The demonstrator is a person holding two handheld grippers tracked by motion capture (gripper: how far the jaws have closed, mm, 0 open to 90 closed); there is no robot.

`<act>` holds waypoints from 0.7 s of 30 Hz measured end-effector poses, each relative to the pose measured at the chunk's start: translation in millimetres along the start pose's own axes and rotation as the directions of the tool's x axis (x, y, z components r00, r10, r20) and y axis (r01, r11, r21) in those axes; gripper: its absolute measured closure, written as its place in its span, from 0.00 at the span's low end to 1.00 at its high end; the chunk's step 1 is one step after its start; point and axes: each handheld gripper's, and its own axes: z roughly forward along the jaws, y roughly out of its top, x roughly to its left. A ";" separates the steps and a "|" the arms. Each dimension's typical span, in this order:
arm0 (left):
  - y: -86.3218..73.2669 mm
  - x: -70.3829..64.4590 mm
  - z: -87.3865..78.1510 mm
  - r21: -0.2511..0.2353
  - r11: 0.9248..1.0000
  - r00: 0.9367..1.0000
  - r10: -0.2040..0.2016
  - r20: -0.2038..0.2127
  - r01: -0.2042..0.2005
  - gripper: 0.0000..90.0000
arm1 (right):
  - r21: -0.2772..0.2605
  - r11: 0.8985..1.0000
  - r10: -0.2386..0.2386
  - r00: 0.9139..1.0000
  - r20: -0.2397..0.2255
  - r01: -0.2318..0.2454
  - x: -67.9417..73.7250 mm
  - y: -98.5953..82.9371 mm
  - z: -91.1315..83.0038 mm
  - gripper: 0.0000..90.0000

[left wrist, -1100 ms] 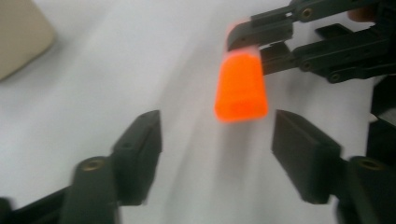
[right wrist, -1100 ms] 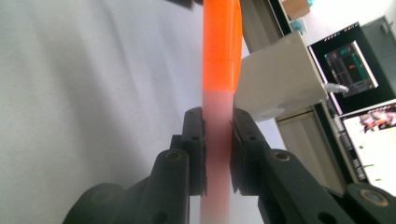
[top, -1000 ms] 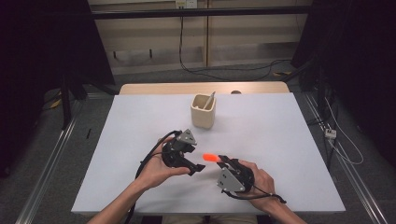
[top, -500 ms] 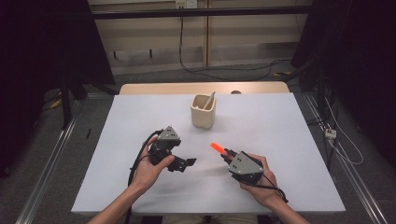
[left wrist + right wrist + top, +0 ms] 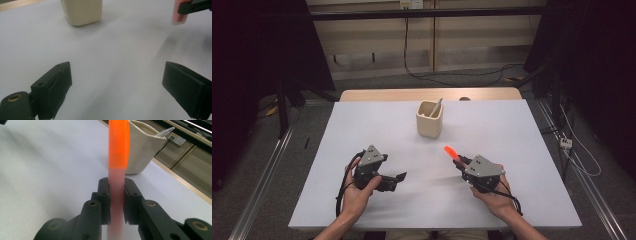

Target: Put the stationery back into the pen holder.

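A: Orange-tipped stick [image 5: 118,157] — clamped between the jaws of the right gripper [image 5: 116,192], pale lower half pinched tight, bright end pointing away toward the cream holder [image 5: 142,150]. In the high view the stick [image 5: 451,152] is off the table, tilted up and forward.

B: Left gripper [image 5: 120,82]?

A: Jaws spread wide, nothing between them. It sits low over the white table [image 5: 512,125], on the near left, well apart from the right gripper [image 5: 462,162]. Its own camera catches the stick's pale labelled end [image 5: 179,15] at the upper right, and the holder [image 5: 82,11] ahead.

B: Step in hand?

A: I judge a carry: stick secured, not yet delivered. The holder [image 5: 430,119] stands mid-table, farther out, with one pale utensil [image 5: 436,107] already leaning inside.

B: Next move?

A: Likely lift forward and to the left, tip the stick toward upright over the rim, then release. The mouth is narrow and partly taken by that utensil, so aim for the free side.

B: Room?

A: Bare table between gripper and holder, nothing to snag. The table's near and right edges are close to the right hand [image 5: 493,195]; the holder sits well in from every edge.
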 end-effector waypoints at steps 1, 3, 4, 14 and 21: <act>-1.3 -1.3 -2.2 -0.004 1.000 1.000 -0.008 0.001 0.008 0.10 | -0.001 1.000 0.014 1.000 -0.009 -0.014 -1.4 0.1 0.0 0.86; -3.9 -3.3 -5.8 -0.019 1.000 1.000 -0.005 -0.008 0.005 0.10 | 0.004 0.999 0.038 0.999 -0.030 -0.038 -4.4 0.5 0.5 0.86; -5.1 -3.8 -7.3 -0.019 1.000 1.000 -0.004 -0.009 0.004 0.10 | 0.003 0.999 0.047 0.998 -0.038 -0.047 -6.0 0.9 0.7 0.86; -24.3 0.5 -21.5 -0.011 1.000 0.997 -0.027 -0.068 0.026 0.09 | -0.018 0.994 0.108 0.993 -0.053 -0.109 -21.6 13.2 4.5 0.86; -32.7 7.2 -28.3 -0.037 0.997 0.993 -0.065 -0.094 0.062 0.09 | -0.035 0.987 0.156 0.986 -0.060 -0.159 -32.5 24.2 10.4 0.86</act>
